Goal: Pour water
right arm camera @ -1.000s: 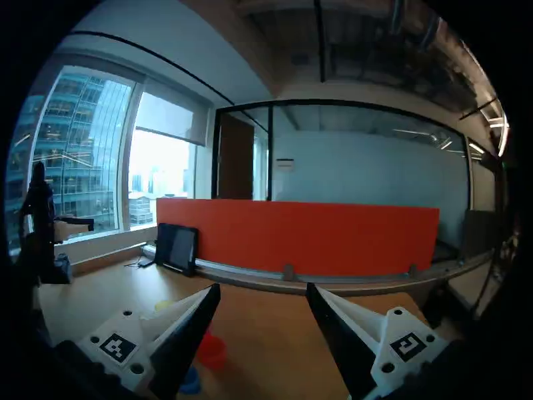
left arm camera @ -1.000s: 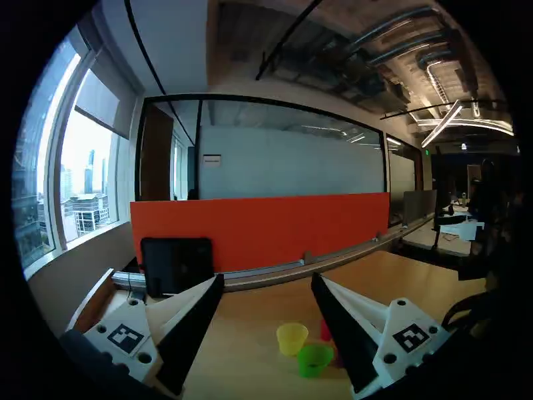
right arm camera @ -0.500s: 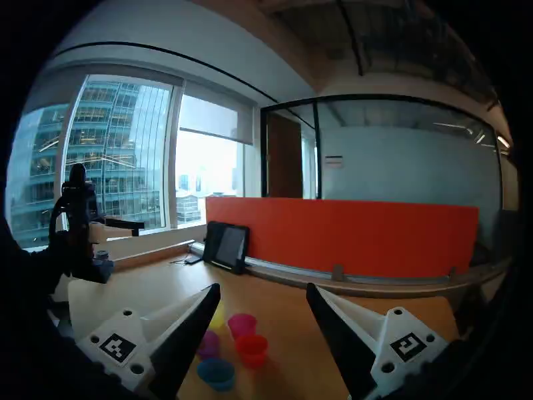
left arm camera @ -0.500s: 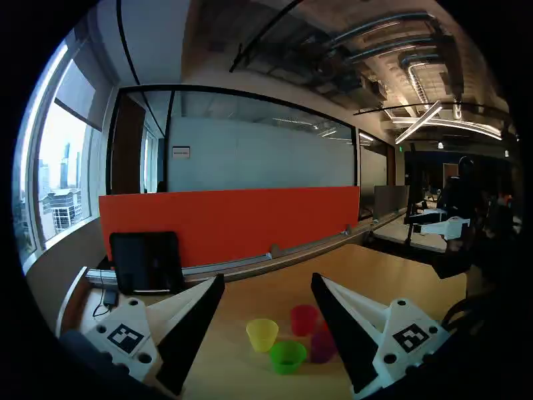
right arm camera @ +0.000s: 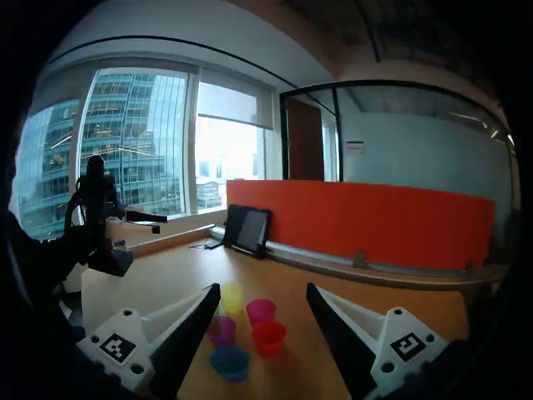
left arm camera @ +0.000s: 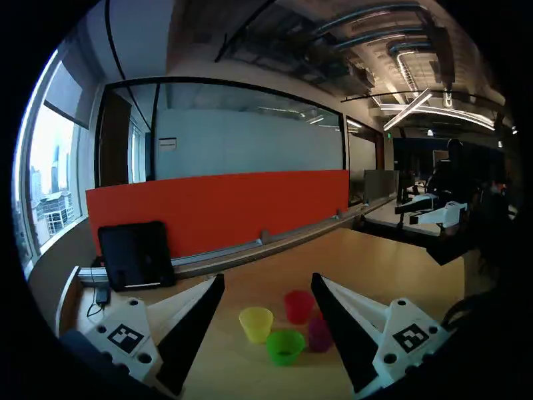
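Now the left tongs (left arm camera: 265, 280) and right tongs (right arm camera: 262, 288) are spread wide, holding nothing, near small cups (left arm camera: 285, 347) on the bench (left arm camera: 400, 267).

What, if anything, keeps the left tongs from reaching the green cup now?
Probably nothing, so likely yes: the left tongs are open and the green cup stands nearest, nothing before it. The yellow cup and purple cup crowd its sides.

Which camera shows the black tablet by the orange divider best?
The left gripper view: the tablet faces the camera, large and unobstructed. The right gripper view shows the tablet smaller and turned at an angle.
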The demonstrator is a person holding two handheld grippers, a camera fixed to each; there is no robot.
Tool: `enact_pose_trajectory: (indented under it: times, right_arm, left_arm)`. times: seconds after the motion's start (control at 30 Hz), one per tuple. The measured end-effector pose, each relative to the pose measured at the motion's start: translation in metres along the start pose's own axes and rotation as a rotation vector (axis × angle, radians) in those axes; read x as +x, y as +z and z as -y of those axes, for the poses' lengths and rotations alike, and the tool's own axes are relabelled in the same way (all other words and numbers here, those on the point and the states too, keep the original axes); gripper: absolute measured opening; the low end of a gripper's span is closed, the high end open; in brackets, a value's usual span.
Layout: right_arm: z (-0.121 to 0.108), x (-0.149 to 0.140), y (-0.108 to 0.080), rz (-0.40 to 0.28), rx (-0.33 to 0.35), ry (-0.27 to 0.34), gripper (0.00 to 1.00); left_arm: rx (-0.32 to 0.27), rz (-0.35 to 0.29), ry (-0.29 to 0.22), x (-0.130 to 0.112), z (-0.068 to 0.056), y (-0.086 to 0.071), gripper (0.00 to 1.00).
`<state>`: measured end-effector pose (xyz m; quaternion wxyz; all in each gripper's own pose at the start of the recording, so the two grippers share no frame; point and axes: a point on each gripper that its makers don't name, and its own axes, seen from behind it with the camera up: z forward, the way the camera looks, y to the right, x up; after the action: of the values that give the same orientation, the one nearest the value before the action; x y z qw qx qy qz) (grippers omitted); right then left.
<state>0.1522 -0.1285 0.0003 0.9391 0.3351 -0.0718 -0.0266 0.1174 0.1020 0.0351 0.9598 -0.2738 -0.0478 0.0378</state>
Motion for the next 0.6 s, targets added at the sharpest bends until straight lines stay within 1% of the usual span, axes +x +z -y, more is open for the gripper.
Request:
enact_pose_trajectory:
  times: [0.2,0.4,0.6]
  right_arm:
    - [0.007,-0.018,0.004,0.052,0.023,-0.035,1.00]
    - [0.015,-0.041,0.008,0.112,0.052,-0.061,1.00]
    - [0.019,-0.060,0.010,0.153,0.071,-0.082,1.00]
  left_arm:
    - [-0.033,0.042,0.001,-0.025,-0.004,0.007,0.97]
    - [-0.051,0.089,0.009,-0.047,-0.004,0.013,0.97]
    - [-0.078,0.122,-0.003,-0.066,-0.005,0.017,0.97]
